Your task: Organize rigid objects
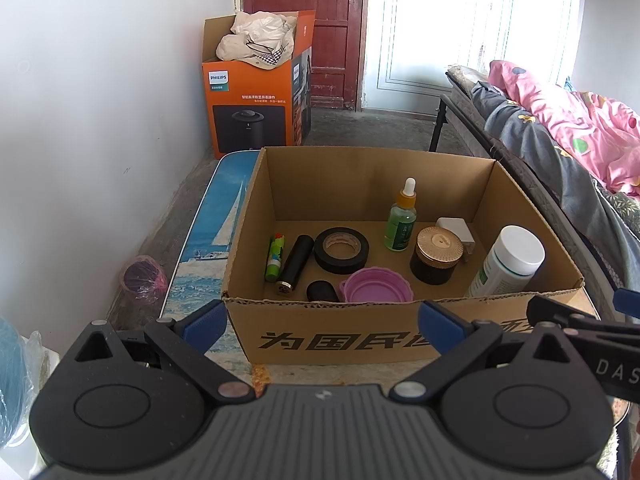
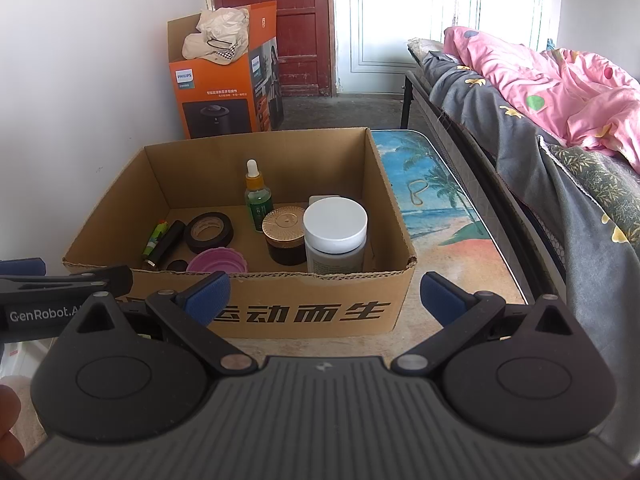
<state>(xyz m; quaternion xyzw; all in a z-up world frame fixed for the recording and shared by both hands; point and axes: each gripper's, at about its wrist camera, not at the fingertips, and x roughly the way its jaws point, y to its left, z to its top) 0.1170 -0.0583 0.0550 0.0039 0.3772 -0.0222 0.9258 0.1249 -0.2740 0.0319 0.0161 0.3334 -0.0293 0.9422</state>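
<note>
A: We see the cardboard box sitting on the table, and the things lie inside it. On the left lie a green marker and a black tube side by side, with the roll of black tape just right of them.

B: Nearer us we have the pink cup and a small black cap beside it. The dropper bottle stands upright farther back, the dark jar with a gold lid near it, a white plug behind that jar.

A: The white-lidded bottle stands in the near right corner.

B: Our left gripper hangs before the near wall of the box, its blue pads wide apart, holding nothing. Our right gripper is likewise spread and empty.

A: Beyond the table stands an orange box, and a bed with a pink quilt runs along the right.
</note>
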